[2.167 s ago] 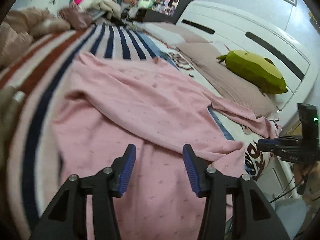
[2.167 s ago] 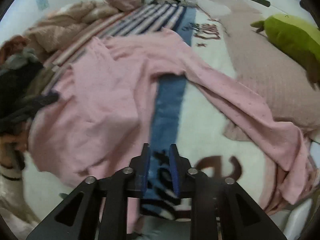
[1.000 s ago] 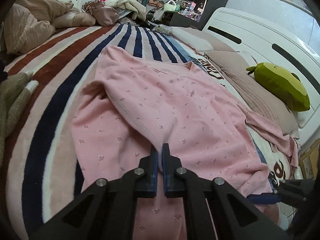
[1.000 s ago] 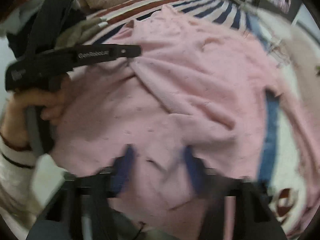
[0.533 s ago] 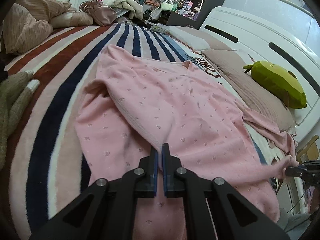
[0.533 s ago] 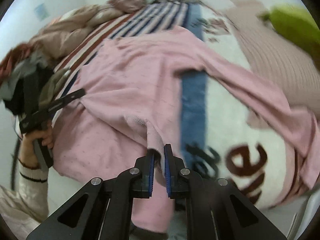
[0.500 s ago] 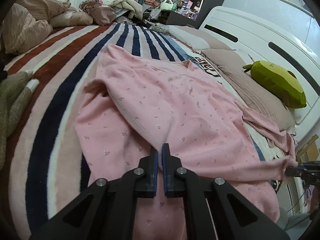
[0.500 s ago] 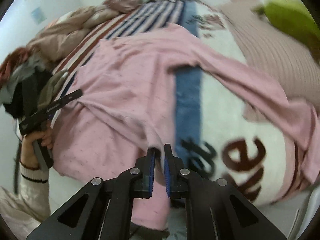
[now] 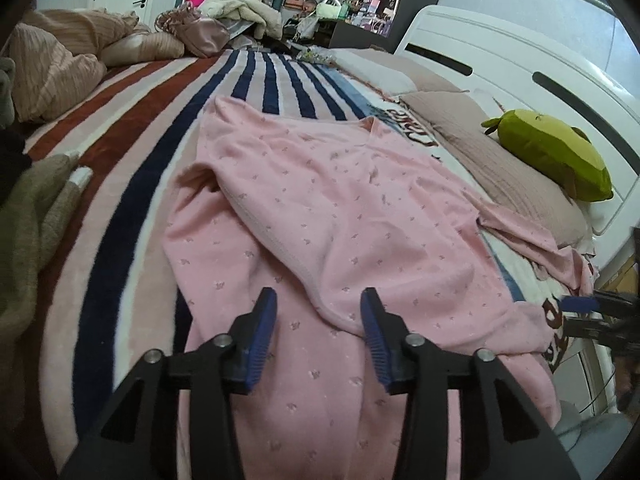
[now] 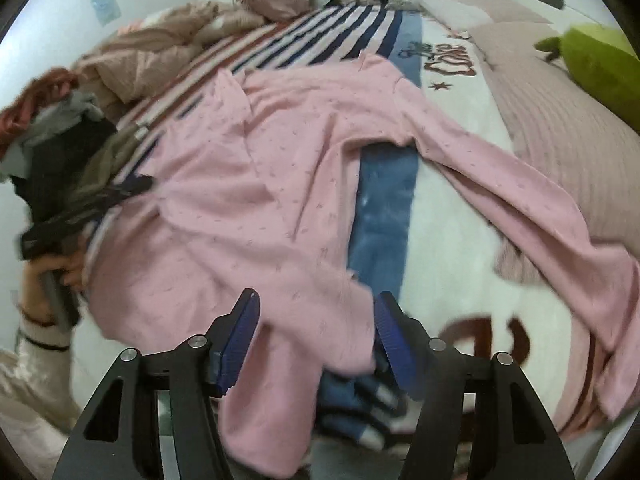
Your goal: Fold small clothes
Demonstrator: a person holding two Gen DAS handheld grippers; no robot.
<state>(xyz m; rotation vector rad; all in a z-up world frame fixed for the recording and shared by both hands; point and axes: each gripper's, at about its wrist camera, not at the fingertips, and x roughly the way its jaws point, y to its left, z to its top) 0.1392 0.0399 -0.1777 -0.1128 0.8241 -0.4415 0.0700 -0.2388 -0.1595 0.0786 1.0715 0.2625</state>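
Pink garment (image 9: 352,216): only right view shows hand (image 10: 48,276).

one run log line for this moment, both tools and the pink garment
stage: fold laid, releasing | left tool: jaws opening, hem edge between, unpinched | right tool: jaws opening over cloth | pink dotted cotton garment: on striped blanket

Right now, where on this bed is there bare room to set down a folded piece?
Bare striped blanket lies between the pink garment and the olive clothes pile, and beyond the garment's far edge. The white patch beside the long sleeve is free. The pillows and green plush crowd the headboard side.
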